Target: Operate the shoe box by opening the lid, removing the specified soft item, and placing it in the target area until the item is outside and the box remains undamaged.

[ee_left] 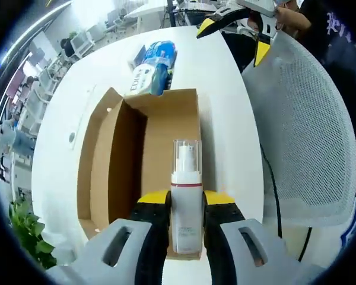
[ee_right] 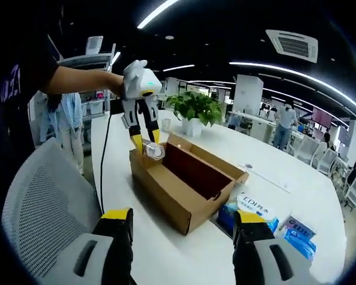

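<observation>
Nearby, blue pack [ee_right: 256, 208] – "EDI", left claw [ee_left: 187, 205] gripping bottle [ee_left: 186, 202]

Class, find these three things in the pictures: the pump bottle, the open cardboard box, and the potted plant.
pump bottle [ee_left: 186, 208]: left gripper view, on its white body between the jaws.
cardboard box [ee_right: 166, 194]: right gripper view, on its near outer wall.
potted plant [ee_right: 194, 108]: right gripper view, on its leaves.
</observation>
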`<state>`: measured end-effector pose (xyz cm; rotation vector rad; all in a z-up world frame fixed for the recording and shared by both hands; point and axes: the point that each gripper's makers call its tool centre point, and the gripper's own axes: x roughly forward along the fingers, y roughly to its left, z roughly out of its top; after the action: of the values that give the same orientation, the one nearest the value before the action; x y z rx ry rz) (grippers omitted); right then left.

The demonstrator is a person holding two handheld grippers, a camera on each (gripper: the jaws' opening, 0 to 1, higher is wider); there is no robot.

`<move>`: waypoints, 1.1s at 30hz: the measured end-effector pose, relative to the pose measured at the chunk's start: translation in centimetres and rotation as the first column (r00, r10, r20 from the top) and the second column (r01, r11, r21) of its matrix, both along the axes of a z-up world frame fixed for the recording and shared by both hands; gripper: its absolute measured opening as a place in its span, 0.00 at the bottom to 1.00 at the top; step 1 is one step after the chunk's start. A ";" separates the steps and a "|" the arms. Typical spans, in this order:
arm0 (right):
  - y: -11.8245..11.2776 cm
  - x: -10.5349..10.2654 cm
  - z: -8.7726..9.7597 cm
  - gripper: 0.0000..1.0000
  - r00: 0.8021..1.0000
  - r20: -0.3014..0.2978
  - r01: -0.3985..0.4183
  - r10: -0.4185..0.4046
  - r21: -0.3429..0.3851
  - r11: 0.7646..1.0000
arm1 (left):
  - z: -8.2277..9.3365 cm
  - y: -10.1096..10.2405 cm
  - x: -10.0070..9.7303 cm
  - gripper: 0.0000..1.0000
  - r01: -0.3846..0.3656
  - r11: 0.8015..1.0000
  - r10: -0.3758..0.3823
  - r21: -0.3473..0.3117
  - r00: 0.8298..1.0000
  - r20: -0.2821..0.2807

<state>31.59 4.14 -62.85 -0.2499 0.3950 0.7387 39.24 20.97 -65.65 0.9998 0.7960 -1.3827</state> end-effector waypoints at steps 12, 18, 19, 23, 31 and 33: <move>1.6 -0.5 0.3 0.50 0.998 0.007 -0.054 0.054 0.030 0.998 | 0.8 -0.8 -1.4 0.19 0.018 1.000 -0.018 -0.025 1.000 -0.001; 2.2 -0.7 0.6 0.47 0.997 0.016 -0.076 0.076 0.034 0.997 | 0.9 -1.2 -2.2 0.19 0.030 0.999 -0.031 -0.037 0.999 -0.013; 2.3 -0.8 0.6 0.46 0.996 0.018 -0.085 0.084 0.035 0.996 | 0.9 -1.2 -2.4 0.19 0.035 0.999 -0.035 -0.038 0.999 -0.015; 2.9 -1.0 0.9 0.44 0.994 0.027 -0.107 0.106 0.044 0.993 | 0.9 -1.4 -2.8 0.19 0.051 0.998 -0.052 -0.037 0.998 -0.023; 3.8 -1.4 1.0 0.41 0.990 0.038 -0.140 0.138 0.045 0.989 | 0.4 -1.9 -3.9 0.19 0.068 0.997 -0.070 -0.036 0.996 -0.048; 4.1 -1.5 1.0 0.40 0.989 0.039 -0.147 0.146 0.047 0.988 | 0.4 -2.1 -4.3 0.19 0.080 0.996 -0.082 -0.039 0.995 -0.053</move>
<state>30.11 8.19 -61.82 -0.2469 0.3261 0.8861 34.96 18.86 -65.28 0.9785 0.7748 -1.4951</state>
